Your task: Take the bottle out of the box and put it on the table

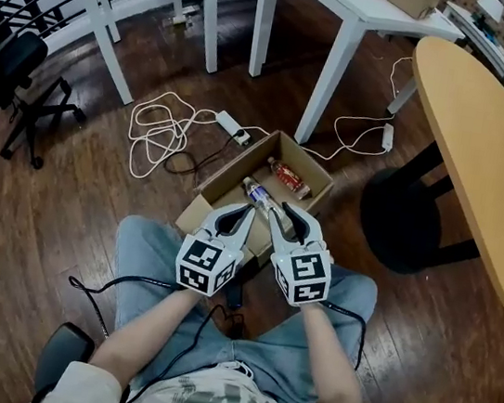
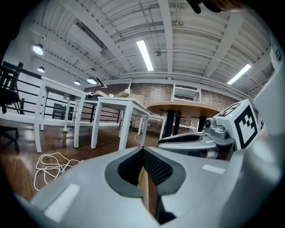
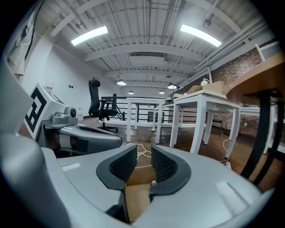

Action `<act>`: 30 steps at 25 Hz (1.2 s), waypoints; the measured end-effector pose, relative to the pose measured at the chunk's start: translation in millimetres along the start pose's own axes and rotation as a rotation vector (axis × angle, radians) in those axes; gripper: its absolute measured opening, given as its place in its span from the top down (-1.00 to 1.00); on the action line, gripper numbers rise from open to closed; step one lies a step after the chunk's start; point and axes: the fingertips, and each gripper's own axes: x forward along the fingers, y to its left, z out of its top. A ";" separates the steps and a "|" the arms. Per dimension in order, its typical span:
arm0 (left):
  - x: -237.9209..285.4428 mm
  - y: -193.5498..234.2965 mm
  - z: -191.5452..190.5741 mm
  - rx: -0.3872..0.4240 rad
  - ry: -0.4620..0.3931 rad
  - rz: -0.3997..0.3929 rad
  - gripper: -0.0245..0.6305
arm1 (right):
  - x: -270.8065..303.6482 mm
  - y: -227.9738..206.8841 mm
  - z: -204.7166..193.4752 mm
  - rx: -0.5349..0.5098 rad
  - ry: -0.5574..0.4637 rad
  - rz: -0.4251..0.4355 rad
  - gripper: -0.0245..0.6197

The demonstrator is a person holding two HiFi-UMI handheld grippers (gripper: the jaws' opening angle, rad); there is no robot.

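two tongs: left (image 2: pixel 143 149) shut, right (image 3: pixel 144 155) ajar

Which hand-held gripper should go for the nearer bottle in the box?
Likely the right hand-held gripper: jaws apart over the box, near the bottle; the left hand-held gripper has jaws together.

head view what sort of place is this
Likely an open-plan office or lab: white desks, a black office chair, and a power strip with loose cables on the wood floor.
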 end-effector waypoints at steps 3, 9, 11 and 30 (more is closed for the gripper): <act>20.0 13.2 -2.5 0.006 0.016 0.003 0.94 | 20.4 -13.7 0.5 -0.022 0.016 0.007 0.63; 55.5 27.2 1.7 0.018 0.019 -0.023 0.94 | 57.2 -35.8 3.1 -0.051 0.023 0.041 0.63; 69.3 33.7 2.6 0.035 0.020 -0.029 0.94 | 70.6 -44.4 2.7 -0.060 0.026 0.050 0.63; 164.0 98.9 -42.0 0.048 0.083 0.043 0.94 | 193.6 -85.5 -94.0 -0.083 0.173 0.135 0.61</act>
